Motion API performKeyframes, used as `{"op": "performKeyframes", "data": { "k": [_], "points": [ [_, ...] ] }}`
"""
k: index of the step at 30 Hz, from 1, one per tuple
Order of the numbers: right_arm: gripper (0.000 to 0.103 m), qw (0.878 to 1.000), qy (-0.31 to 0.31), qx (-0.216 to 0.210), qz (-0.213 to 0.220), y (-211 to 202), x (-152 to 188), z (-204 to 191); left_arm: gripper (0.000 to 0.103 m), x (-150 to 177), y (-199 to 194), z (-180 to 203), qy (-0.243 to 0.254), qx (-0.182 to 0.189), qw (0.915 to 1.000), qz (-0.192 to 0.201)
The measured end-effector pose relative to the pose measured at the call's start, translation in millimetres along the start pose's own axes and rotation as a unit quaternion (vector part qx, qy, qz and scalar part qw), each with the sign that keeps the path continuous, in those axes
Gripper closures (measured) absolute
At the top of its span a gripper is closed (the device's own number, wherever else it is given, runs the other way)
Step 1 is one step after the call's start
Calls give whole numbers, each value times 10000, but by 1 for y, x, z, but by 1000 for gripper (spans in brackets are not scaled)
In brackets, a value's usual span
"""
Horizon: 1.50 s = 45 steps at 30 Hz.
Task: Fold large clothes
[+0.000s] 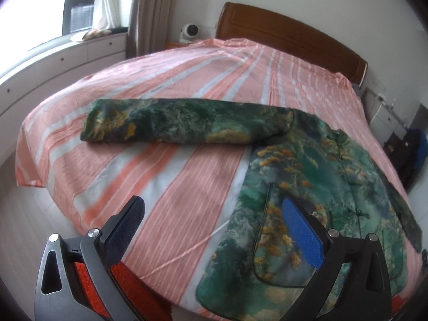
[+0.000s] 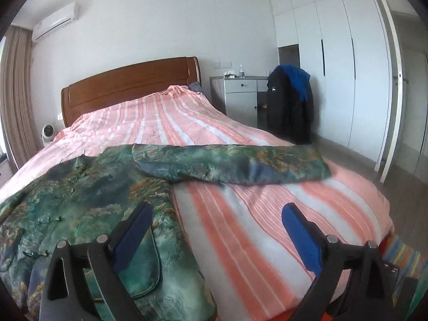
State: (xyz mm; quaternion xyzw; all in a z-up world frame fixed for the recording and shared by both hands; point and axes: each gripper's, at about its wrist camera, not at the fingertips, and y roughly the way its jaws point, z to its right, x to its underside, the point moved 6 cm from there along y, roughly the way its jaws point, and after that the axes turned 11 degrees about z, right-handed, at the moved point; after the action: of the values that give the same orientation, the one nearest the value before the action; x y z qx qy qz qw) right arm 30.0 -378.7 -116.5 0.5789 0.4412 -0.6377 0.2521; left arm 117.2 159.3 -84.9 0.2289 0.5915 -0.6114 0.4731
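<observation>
White wardrobe [image 2: 334, 61] only from right wrist

A bed [image 1: 165, 85] with a pink and white striped cover and wooden headboard [image 2: 128, 85]. A green patterned jacket [image 1: 307, 176] lies spread on it, sleeves outstretched.

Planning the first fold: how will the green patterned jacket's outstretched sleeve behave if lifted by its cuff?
The sleeve will probably droop and bend, being soft fabric lying flat. It looks padded, so likely holds some bulk. It may drag across the striped bedcover.
</observation>
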Motion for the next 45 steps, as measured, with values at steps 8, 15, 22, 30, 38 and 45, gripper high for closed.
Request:
{"op": "performKeyframes", "data": {
  "k": [8,15,22,30,38,45],
  "points": [
    [6,9999,32,-58,-121,-1,6,-3,1,-18,-18,28,307,218,9972,653],
    [6,9997,-196,-144,-96,-4,8,-12,1,-5,-10,18,-2,143,9979,627],
    [6,9987,-437,-229,-84,-5,10,-24,1,-4,-21,31,444,110,9945,947],
    [6,9975,-607,-347,-91,-5,12,-33,1,9,-19,48,713,216,9939,815],
    [6,9979,-544,-334,-124,-3,13,-32,1,15,-14,48,398,493,9969,463],
    [6,9977,-563,-348,-130,-3,14,-32,1,24,-11,55,562,577,9967,101]
  ]
}}
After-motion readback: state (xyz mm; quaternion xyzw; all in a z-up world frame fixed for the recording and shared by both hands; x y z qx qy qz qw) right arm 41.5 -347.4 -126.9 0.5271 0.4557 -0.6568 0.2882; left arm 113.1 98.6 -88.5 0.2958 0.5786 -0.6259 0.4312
